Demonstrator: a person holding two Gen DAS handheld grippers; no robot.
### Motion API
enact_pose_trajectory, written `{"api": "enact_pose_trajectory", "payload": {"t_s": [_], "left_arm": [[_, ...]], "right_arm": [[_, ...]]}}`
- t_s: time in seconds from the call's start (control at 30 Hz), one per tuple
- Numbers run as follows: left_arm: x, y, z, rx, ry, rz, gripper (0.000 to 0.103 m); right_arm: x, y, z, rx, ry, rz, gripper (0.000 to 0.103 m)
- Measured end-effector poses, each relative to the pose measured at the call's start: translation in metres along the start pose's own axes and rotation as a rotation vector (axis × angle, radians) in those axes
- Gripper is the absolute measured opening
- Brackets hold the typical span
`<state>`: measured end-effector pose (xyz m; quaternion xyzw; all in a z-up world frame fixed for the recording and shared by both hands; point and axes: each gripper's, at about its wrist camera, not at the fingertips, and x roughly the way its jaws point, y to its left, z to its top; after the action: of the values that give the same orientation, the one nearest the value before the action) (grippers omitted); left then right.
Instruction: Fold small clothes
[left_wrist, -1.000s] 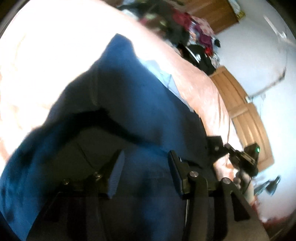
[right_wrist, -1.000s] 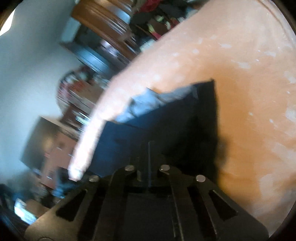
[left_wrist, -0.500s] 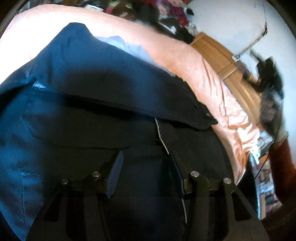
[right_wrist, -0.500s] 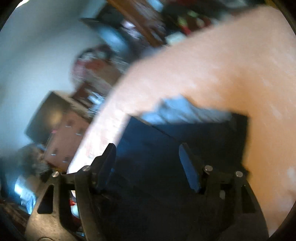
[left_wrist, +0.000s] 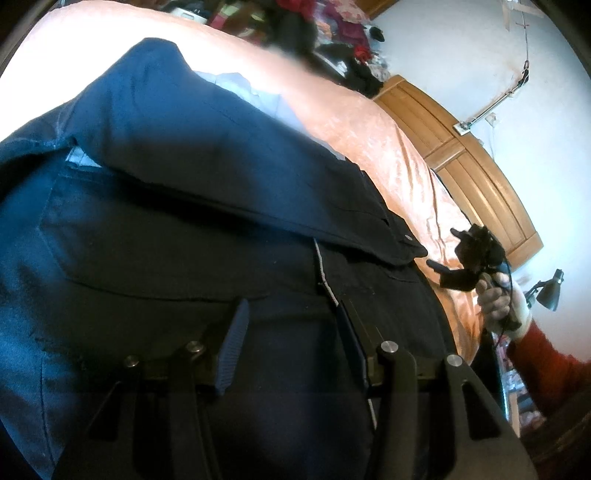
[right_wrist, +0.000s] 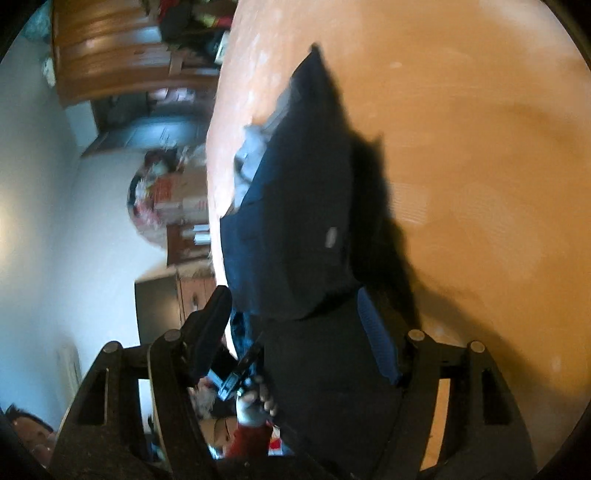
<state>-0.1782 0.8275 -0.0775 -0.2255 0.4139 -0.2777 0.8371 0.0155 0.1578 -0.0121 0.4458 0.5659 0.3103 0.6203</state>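
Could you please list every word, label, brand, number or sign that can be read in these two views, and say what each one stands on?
No text can be read in either view.
Small pale tag on the navy garment: too blurred to read.
Orange and white boxes by the wall: any print is too blurred to read.
Pile of clothes beyond the bed: no lettering shows.

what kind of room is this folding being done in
Most likely a bedroom in a home. The navy garment lies on a bed covered with a peach bedspread, a wooden wardrobe stands against the wall, and a pile of clothes sits beyond the bed.
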Motion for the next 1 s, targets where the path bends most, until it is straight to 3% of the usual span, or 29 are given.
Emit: {"api": "enact_pose_trajectory", "payload": {"t_s": [0.1,0.3,0.4,0.7,0.8,0.83,0.9,0.93,0.97,1.0], "left_arm": [[0.0,-0.002,-0.001,0.003,0.001,0.005,0.053],[0.001,-0.004,0.0,0.0,0.004,0.011,0.053],[0.002,-0.004,0.0,-0.001,0.005,0.011,0.053],[0.001,-0.004,0.0,0.001,0.006,0.015,0.053],[0.001,-0.005,0.0,0.003,0.006,0.018,0.053],[0.001,-0.005,-0.001,0.003,0.006,0.019,0.053],[0.001,-0.005,0.0,-0.01,0.005,0.017,0.053],[-0.001,-0.004,0.002,-0.032,0.003,0.018,0.052],[-0.002,-0.004,0.004,-0.043,0.008,0.023,0.05],[-0.005,-0.004,0.006,-0.056,0.006,0.043,0.045]], "right_arm": [[0.016,0.004,0.014,-0.046,0.089,-0.088,0.055],[0.023,0.003,0.023,-0.053,0.138,-0.102,0.055],[0.012,-0.002,0.024,-0.077,0.134,-0.163,0.055],[0.03,0.01,0.031,-0.136,0.194,-0.086,0.054],[0.041,0.006,0.03,-0.137,0.209,-0.121,0.054],[0.045,0.002,0.031,-0.127,0.21,-0.133,0.051],[0.043,0.001,0.03,-0.132,0.171,-0.165,0.035],[0.04,0.007,0.026,-0.158,0.147,-0.156,0.016],[0.037,0.018,0.021,-0.182,0.13,-0.136,0.008],[0.033,0.034,0.014,-0.217,0.114,-0.108,0.007]]}}
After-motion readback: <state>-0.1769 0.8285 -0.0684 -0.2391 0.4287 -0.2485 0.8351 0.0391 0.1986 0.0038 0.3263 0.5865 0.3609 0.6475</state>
